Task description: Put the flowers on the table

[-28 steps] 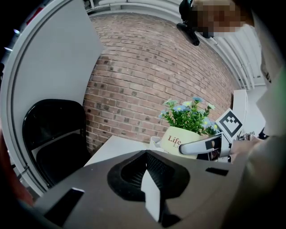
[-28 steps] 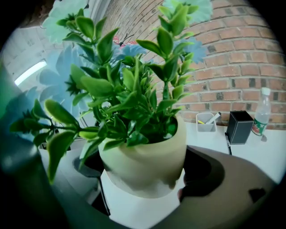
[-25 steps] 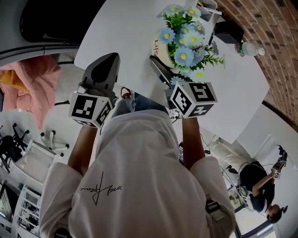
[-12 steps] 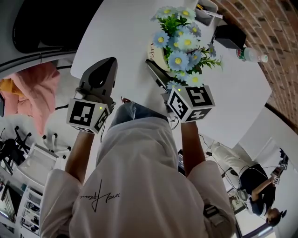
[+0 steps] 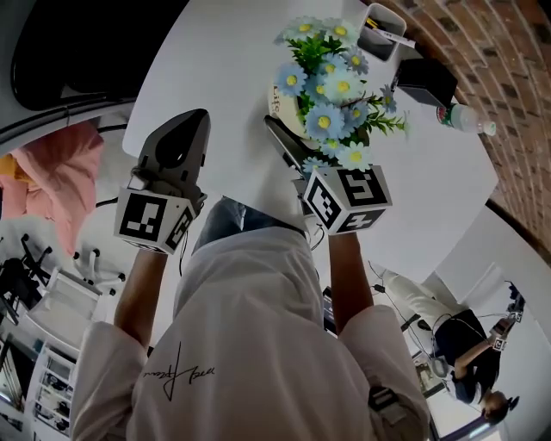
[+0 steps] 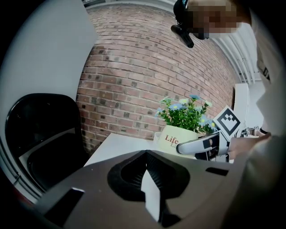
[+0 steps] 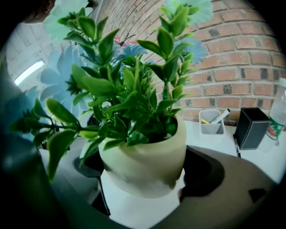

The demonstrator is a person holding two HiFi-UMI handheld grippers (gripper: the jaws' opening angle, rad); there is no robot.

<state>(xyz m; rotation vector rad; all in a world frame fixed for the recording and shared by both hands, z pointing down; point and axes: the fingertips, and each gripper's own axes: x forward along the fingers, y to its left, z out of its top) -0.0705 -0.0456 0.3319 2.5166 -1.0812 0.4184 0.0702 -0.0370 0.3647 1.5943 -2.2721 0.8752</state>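
Note:
A cream flower pot (image 7: 144,157) printed "Life" holds blue flowers (image 5: 330,89) and green leaves (image 7: 129,94). My right gripper (image 7: 142,181) is shut on the pot, one jaw on each side of it. In the head view the pot (image 5: 280,93) hangs just over the near part of the white table (image 5: 224,52), with the right gripper (image 5: 293,142) reaching in from below. My left gripper (image 5: 185,129) is shut on nothing and hovers at the table's near edge, left of the pot. The left gripper view shows its closed jaws (image 6: 145,157), with the pot (image 6: 171,138) and the right gripper (image 6: 202,145) beyond.
At the table's far right stand a grey pen holder (image 5: 380,21), a black box (image 5: 424,79) and a water bottle (image 5: 471,119). A black chair (image 6: 40,134) sits left of the table, a brick wall (image 6: 147,67) behind. A seated person (image 5: 465,344) is at lower right.
Both grippers have shifted up and left in the head view, carrying the pot a little further over the table. The left gripper stays shut and empty.

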